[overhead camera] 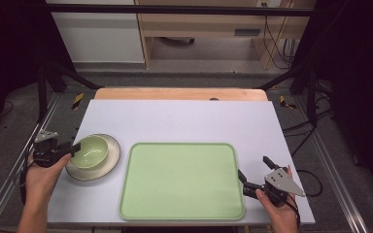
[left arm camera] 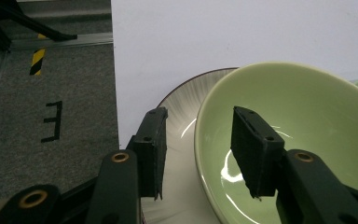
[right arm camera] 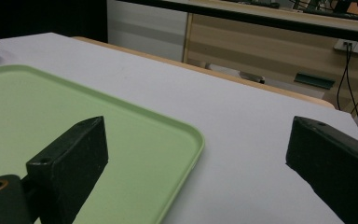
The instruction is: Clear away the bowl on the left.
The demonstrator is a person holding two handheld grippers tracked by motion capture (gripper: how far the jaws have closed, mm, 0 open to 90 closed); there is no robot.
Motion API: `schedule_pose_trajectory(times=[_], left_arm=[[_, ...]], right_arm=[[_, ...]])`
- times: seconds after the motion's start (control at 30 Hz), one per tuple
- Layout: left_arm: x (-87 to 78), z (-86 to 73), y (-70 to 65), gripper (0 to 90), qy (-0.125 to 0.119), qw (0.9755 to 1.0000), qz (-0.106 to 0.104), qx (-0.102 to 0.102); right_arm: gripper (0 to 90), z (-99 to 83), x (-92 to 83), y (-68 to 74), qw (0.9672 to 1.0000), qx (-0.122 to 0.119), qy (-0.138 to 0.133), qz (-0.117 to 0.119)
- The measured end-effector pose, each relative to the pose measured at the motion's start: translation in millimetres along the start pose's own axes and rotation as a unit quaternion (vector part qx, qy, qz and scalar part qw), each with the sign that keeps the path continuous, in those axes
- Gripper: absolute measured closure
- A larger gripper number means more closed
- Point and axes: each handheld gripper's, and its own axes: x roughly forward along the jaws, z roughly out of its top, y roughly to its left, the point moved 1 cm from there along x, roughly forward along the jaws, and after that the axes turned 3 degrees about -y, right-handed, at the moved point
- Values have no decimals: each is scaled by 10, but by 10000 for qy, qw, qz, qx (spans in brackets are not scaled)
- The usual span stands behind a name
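Bowl (overhead camera: 90,151) sits on the plate (overhead camera: 108,167) at the left middle of the high view, just left of the green tray (overhead camera: 182,180). Your left gripper (overhead camera: 76,146) is at the bowl's left rim.

In the left gripper view the jaws straddle the bowl wall: one pad (left arm camera: 154,149) stands outside the rim, over the plate (left arm camera: 182,112), and the other pad (left arm camera: 254,149) sits inside the bowl (left arm camera: 307,121). The rim passes between them, nearer the outer pad. A gap shows on both sides of the wall, so the pads are not yet pressing; the jaws are part-closed around the rim, with no grip made.

Your right gripper (overhead camera: 253,174) hangs by the tray's right edge in the lower right of the high view, well apart from the bowl. Its jaws are spread wide with nothing between them; in the right gripper view they frame the tray corner (right arm camera: 186,140) and bare table (right arm camera: 242,121).

Judgement: the left hand is the nearer one, and closing across the wall should catch the rim.
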Motion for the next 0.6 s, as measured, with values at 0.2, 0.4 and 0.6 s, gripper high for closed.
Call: schedule_pose_trajectory(times=[0.2, 0.4, 0.6], left_arm=[[27, -27, 5, 581, 80, 10000, -5, -35], [60, -53, -2, 629, 181, 9998, -28, -95], [72, -64, -6, 692, 299, 9995, -35, -134]], right_arm=[[57, -5, 4, 4, 10000, 6, 34, 34], [57, -9, 8, 9, 10000, 8, 59, 57], [57, -14, 15, 18, 9999, 32, 88, 86]])
